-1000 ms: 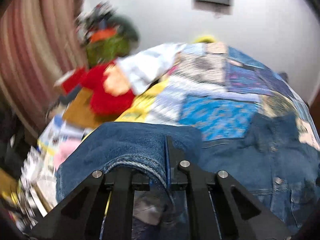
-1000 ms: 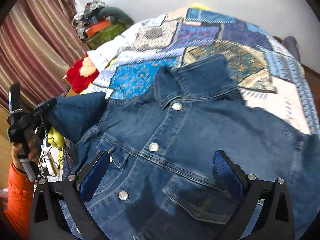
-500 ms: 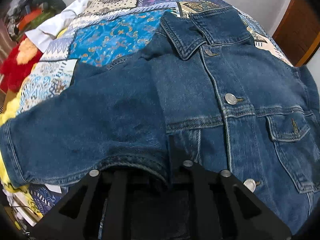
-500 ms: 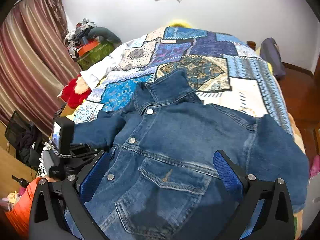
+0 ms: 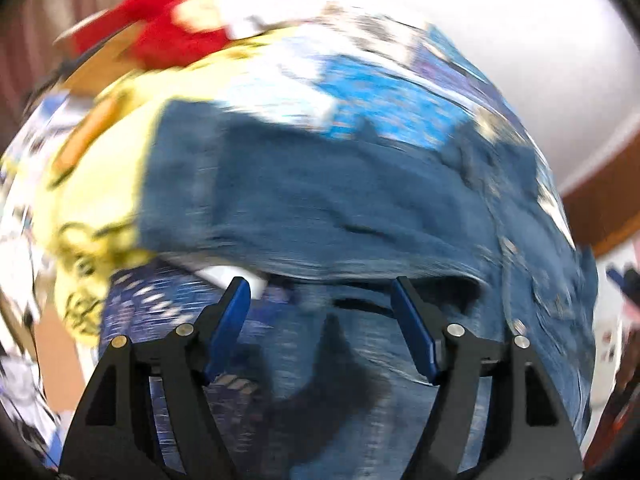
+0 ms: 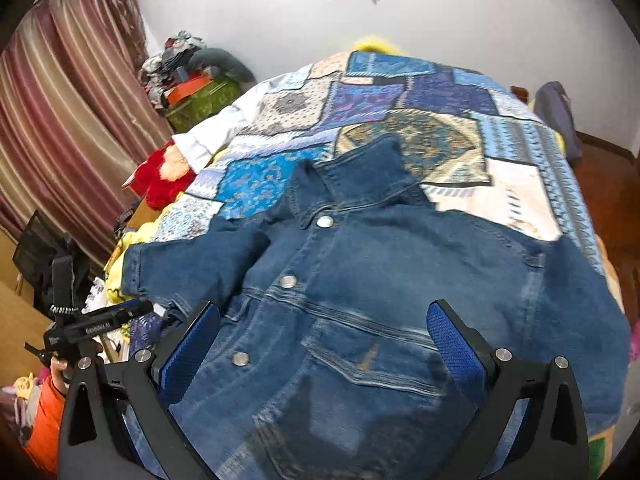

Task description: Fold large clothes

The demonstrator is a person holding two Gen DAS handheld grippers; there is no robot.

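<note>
A blue denim jacket (image 6: 380, 272) lies face up, buttoned, on a patchwork bedspread (image 6: 420, 96), collar toward the far wall. Its left sleeve (image 6: 188, 256) lies spread out toward the bed's left edge. My right gripper (image 6: 320, 324) is open and empty above the jacket's lower front. My left gripper (image 5: 320, 296) is open and empty, just short of the sleeve (image 5: 312, 196); that view is blurred. The left gripper also shows in the right wrist view (image 6: 100, 320) at the bed's left edge, below the sleeve cuff.
A red plush toy (image 6: 160, 176) lies at the bed's left side. A striped curtain (image 6: 60, 112) hangs on the left. A pile of clothes and a green box (image 6: 192, 80) stand in the far left corner. A wooden floor (image 6: 612, 184) shows on the right.
My left gripper has opened and let go of the sleeve, which now lies flat on the bed. It has drawn back to the left. My right gripper stays open over the jacket.
</note>
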